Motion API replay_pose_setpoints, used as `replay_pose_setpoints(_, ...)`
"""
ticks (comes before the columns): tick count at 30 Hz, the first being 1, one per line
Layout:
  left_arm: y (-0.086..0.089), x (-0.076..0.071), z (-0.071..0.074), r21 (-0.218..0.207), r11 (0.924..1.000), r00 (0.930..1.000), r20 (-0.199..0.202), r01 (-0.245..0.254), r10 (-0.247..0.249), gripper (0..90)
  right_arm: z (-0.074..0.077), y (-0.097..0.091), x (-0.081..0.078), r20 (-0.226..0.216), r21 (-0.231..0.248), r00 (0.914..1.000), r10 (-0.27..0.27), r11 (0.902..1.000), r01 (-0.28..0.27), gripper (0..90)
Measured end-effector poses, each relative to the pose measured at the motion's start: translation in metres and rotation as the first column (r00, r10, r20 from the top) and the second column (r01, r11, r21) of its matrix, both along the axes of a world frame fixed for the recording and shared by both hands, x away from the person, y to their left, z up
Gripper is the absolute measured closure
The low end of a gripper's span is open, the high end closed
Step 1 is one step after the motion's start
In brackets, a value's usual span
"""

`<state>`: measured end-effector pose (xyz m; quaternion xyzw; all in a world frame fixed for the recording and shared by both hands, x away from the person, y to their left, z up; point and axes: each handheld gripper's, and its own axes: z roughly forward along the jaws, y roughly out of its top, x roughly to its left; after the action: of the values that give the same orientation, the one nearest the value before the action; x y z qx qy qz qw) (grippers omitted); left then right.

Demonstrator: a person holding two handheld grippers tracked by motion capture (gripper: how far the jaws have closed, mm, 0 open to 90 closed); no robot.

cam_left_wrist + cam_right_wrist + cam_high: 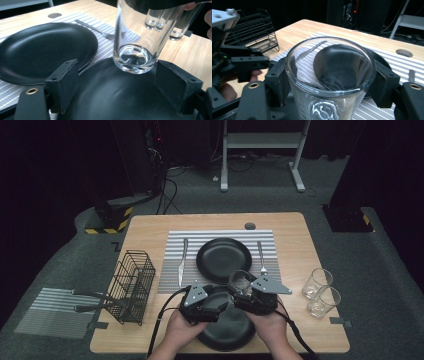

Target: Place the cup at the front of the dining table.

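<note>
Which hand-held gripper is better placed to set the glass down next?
The right hand-held gripper: its jaws are already closed around the glass, held upright above the near black plate. The left hand-held gripper is open, holding nothing.

Near black plate (pixel 227 332) half under hands, glass (pixel 136 37) top cropped (contents perhaps none)
</note>
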<state>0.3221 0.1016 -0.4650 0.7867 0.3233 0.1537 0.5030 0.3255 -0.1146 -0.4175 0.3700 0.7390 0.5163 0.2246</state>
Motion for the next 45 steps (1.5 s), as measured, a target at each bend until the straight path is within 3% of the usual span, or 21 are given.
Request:
replay_pose_setpoints(4,-0.004,-0.002,0.000,-0.013,0.9999,1.0000,-0.002,0.009,-0.009,19.5,-0.003,0.007,-0.002,-0.005,0.005,0.9998,0.020,0.9998,-0.020,28.6)
replay_pose_setpoints(10,-0.005,-0.001,0.001,-0.070,0.9971,0.9994,-0.015,0.030,-0.032,19.5,-0.003,0.016,-0.004,-0.019,0.022,0.9991,0.038,0.9990,-0.038,28.6)
replay_pose_setpoints(13,-0.004,-0.001,0.001,-0.068,0.9972,0.9995,-0.012,0.029,-0.030,19.5,-0.003,0.019,-0.006,-0.035,0.006,0.9983,0.047,0.9989,-0.047,28.6)
replay_pose_setpoints(18,-0.002,0.002,0.003,-0.059,0.9969,0.9986,0.010,0.053,-0.053,19.4,-0.001,0.024,-0.008,-0.019,0.007,0.9979,0.062,0.9980,-0.062,28.6)
replay_pose_setpoints(21,-0.005,-0.001,0.003,-0.087,0.9953,0.9990,-0.007,0.043,-0.044,19.5,-0.001,0.027,-0.009,-0.029,0.018,0.9971,0.071,0.9974,-0.070,28.6)
replay_pose_setpoints(23,-0.004,0.001,0.004,-0.058,0.9958,0.9973,0.024,0.071,-0.070,19.6,-0.001,0.028,-0.008,-0.026,0.018,0.9966,0.078,0.9968,-0.078,28.6)
replay_pose_setpoints(27,-0.004,0.003,0.002,-0.078,0.9939,0.9969,0.006,0.079,-0.079,22.4,-0.002,0.031,-0.009,-0.035,0.014,0.9957,0.086,0.9963,-0.085,28.5)
replay_pose_setpoints(28,-0.005,0.001,0.001,-0.101,0.9927,0.9975,-0.019,0.066,-0.068,22.7,-0.003,0.031,-0.008,-0.034,0.018,0.9958,0.085,0.9963,-0.084,28.6)
replay_pose_setpoints(31,-0.005,0.003,-0.001,-0.098,0.9929,0.9975,-0.015,0.066,-0.068,23.4,-0.005,0.031,-0.007,-0.047,0.020,0.9951,0.087,0.9961,-0.086,28.6)
replay_pose_setpoints(32,-0.005,0.005,-0.001,-0.077,0.9937,0.9967,0.002,0.081,-0.081,23.6,-0.006,0.032,-0.007,-0.055,0.026,0.9949,0.084,0.9962,-0.083,28.5)
replay_pose_setpoints(41,-0.008,0.003,-0.002,-0.081,0.9949,0.9981,-0.008,0.060,-0.061,26.1,-0.009,0.031,-0.007,-0.074,0.027,0.9925,0.097,0.9951,-0.096,28.5)
replay_pose_setpoints(45,-0.006,0.005,-0.001,-0.072,0.9951,0.9976,0.012,0.068,-0.068,26.9,-0.010,0.032,-0.008,-0.089,0.030,0.9912,0.099,0.9949,-0.096,28.5)
